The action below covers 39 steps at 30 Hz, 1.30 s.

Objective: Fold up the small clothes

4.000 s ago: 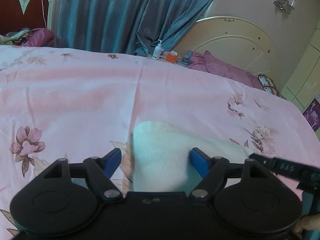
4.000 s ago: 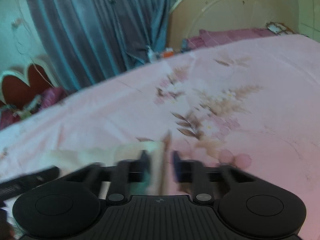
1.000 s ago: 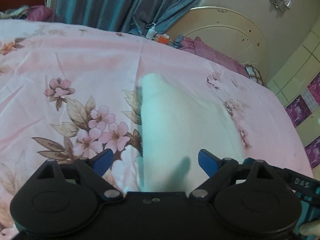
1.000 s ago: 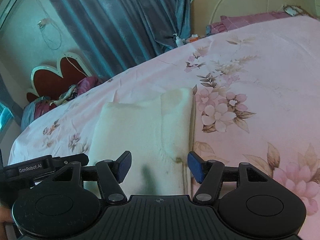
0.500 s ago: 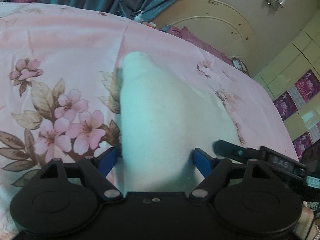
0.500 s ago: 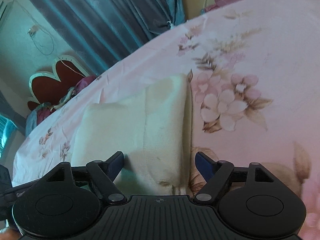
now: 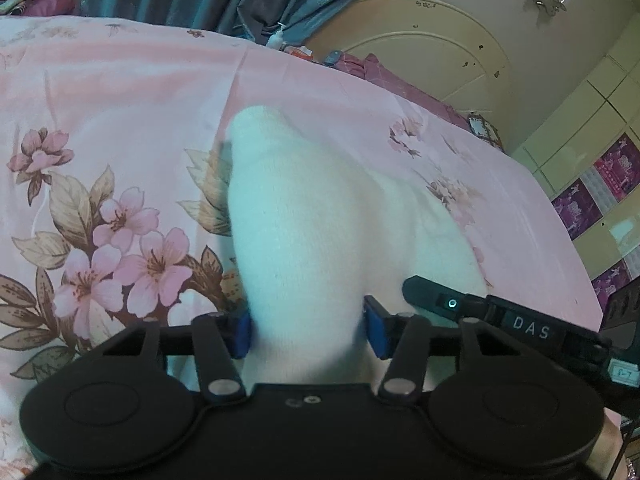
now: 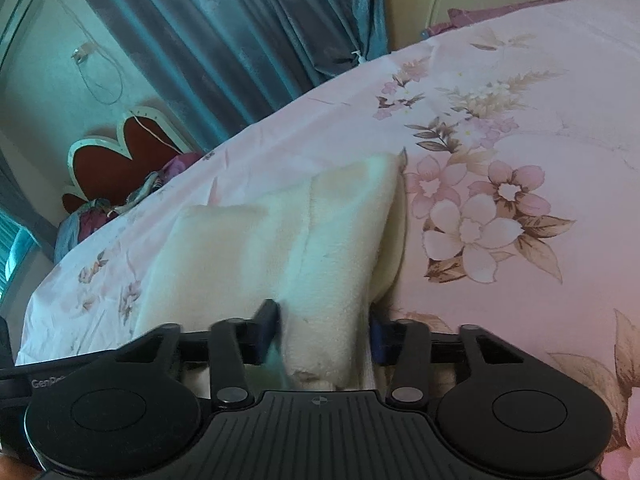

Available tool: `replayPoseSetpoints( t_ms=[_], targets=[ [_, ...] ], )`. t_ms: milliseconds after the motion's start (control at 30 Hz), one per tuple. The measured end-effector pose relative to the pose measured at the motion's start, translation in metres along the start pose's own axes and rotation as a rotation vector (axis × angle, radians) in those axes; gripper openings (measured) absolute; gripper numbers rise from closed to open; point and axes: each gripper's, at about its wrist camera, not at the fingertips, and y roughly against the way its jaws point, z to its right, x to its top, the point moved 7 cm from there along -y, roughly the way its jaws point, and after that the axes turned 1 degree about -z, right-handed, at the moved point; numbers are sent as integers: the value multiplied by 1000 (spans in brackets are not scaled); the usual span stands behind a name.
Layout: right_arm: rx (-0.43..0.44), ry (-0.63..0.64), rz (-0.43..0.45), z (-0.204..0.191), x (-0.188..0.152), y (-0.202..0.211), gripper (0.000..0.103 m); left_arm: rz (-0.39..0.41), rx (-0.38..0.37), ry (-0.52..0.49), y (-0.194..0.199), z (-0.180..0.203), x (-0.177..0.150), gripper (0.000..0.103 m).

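Both grippers, left (image 7: pixel 306 330) and right (image 8: pixel 325 336), clench the cloth's (image 7: pixel 320 220) near edge on the bed (image 7: pixel 120 92), curtain (image 8: pixel 248 32) beyond its far edge.

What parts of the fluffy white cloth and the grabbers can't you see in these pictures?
- Left wrist view: the near edge of the white cloth is hidden behind the black body of the left hand-held gripper.
- Right wrist view: the cloth's near corner goes under the right hand-held gripper, so what kind of garment it is stays unclear.
- Both views: whether the blue pads truly pinch the cloth cannot be told.
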Motion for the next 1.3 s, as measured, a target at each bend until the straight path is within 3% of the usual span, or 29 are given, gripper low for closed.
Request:
replayPoseSetpoints(
  t_ms=[233,533,700,967,1300],
  targets=[
    [23,-1,17,-9,4,11,33,25,23,-57,15,13,4,38],
    [91,-4,49,-38,9,33,32,79,25,-90,53,26,3,37],
    [144,18,52,-75,4,40,32,110,52,-89,88,15,1,37],
    [197,47,36,-155,-24,29,32,149,83,-75,147,-36,0,37],
    [196,37,28,-274,-70,-30,32,164,72,-45,215,-156,8,37]
  ],
)
